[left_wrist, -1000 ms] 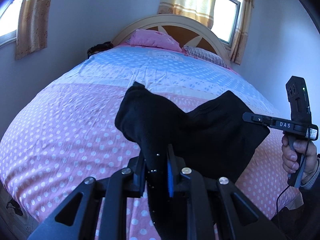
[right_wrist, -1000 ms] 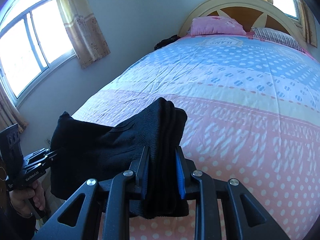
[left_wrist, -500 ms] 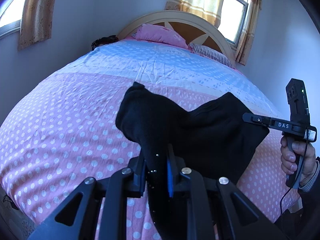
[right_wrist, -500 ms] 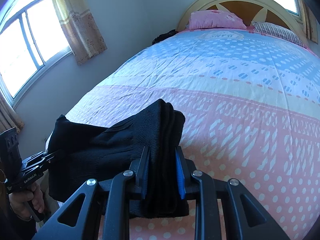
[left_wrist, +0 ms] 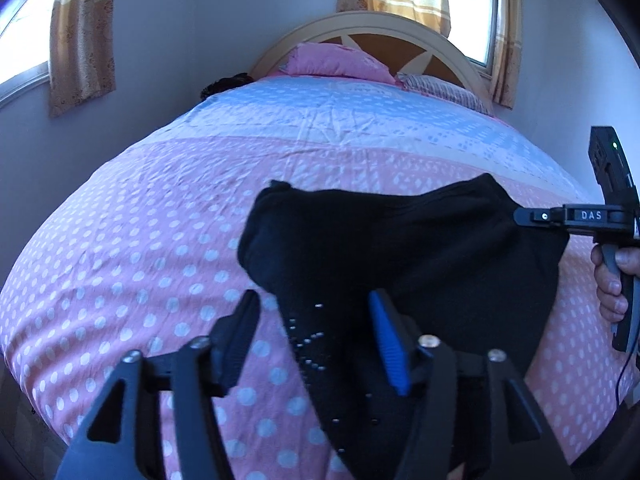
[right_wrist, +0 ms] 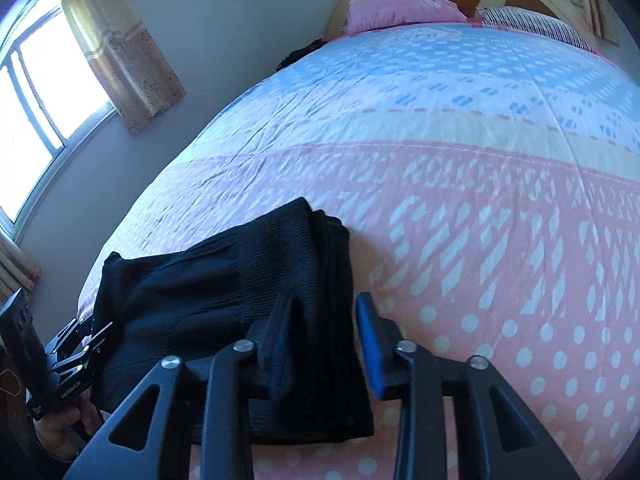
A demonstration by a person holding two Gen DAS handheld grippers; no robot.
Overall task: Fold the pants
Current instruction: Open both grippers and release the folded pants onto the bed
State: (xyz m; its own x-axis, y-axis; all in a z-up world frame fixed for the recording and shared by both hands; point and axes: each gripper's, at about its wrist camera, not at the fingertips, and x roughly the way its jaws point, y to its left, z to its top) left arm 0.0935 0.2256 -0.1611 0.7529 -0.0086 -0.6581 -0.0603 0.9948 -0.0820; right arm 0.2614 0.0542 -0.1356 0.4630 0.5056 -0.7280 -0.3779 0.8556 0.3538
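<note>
Our left tongs [left_wrist: 314, 336] stand wide apart, with a clear gap on each side of the black pants [left_wrist: 400, 256]; nothing is gripped, and the cloth simply runs between the two fingers and out ahead of them. Our right tongs [right_wrist: 324, 328] are parted too, less widely: the folded edge of the pants [right_wrist: 240, 292] lies between the fingers, touching the left one, while a sliver of gap shows before the blue pad on the right.

The pants sit folded into a thick bundle on the bed [left_wrist: 160, 240], at its near edge, spanning the stretch from one pair of tongs to the other. Seen from the left tongs, the right device reaches the bundle's far right corner, with a hand [left_wrist: 612, 280] on its grip.

Beyond the tongs the pink dotted bedspread gives way to a blue band, then a pink pillow [left_wrist: 336, 62] and a striped pillow [left_wrist: 440, 90] against the headboard [left_wrist: 440, 46], with curtained windows [right_wrist: 36, 92] behind.
</note>
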